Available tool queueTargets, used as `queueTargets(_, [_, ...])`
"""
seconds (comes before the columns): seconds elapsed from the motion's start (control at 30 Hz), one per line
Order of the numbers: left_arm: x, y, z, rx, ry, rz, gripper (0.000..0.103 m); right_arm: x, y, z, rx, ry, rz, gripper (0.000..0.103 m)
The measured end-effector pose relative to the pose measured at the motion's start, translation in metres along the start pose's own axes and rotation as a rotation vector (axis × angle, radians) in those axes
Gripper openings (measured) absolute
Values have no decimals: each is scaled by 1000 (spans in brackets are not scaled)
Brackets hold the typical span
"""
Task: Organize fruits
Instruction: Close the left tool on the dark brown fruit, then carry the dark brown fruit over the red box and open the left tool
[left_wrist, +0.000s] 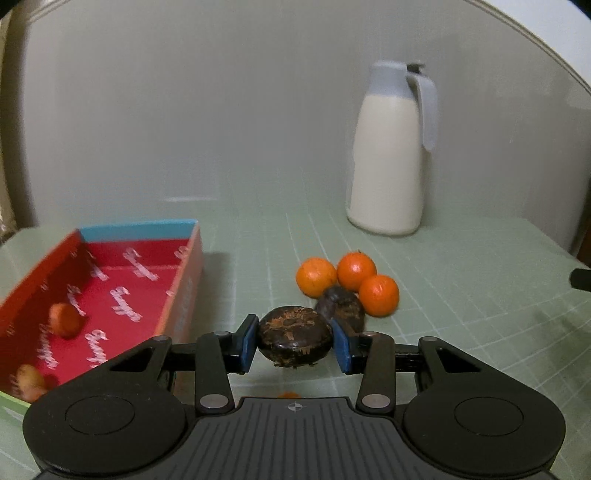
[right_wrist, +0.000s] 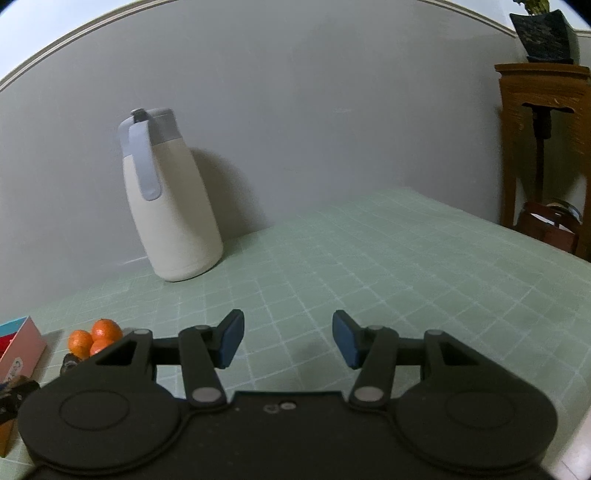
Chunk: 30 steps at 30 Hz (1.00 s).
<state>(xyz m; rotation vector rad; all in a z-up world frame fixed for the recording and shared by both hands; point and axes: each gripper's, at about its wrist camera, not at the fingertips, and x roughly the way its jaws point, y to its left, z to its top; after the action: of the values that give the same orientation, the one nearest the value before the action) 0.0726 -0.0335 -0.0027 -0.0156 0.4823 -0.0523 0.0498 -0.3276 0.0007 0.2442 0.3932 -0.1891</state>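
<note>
My left gripper is shut on a dark brown round fruit and holds it above the green mat. Just beyond it lie another dark fruit and three oranges in a cluster. A red open box sits to the left with two blurred small fruits inside. My right gripper is open and empty over bare mat. The oranges and the box corner show at the far left of the right wrist view.
A white jug with a grey lid and handle stands at the back by the wall; it also shows in the right wrist view. A wooden stand is beyond the table's right edge. The green gridded mat covers the table.
</note>
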Motion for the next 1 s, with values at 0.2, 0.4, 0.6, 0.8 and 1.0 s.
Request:
queueTargets(0.2, [-16,24,7,-28,-33,17,42,1,20,0,-19,3,23,53])
queueTargets(0.4, [-26,46,10,-47,-56,48,42,2,39,-1,-38,8,48,53])
queueTargets(0.6, [-34,71,7,-60,-61,90,42,2,57,-3,-50,9,77,53])
queueTargets(0.8, [-39,93,4,-79,-65,126,42,4,75,-4,-70,15,102,53])
queueTargets(1.0, [-42,108,1,-90,-65,149,42,5,89,-7,-84,22,121,53])
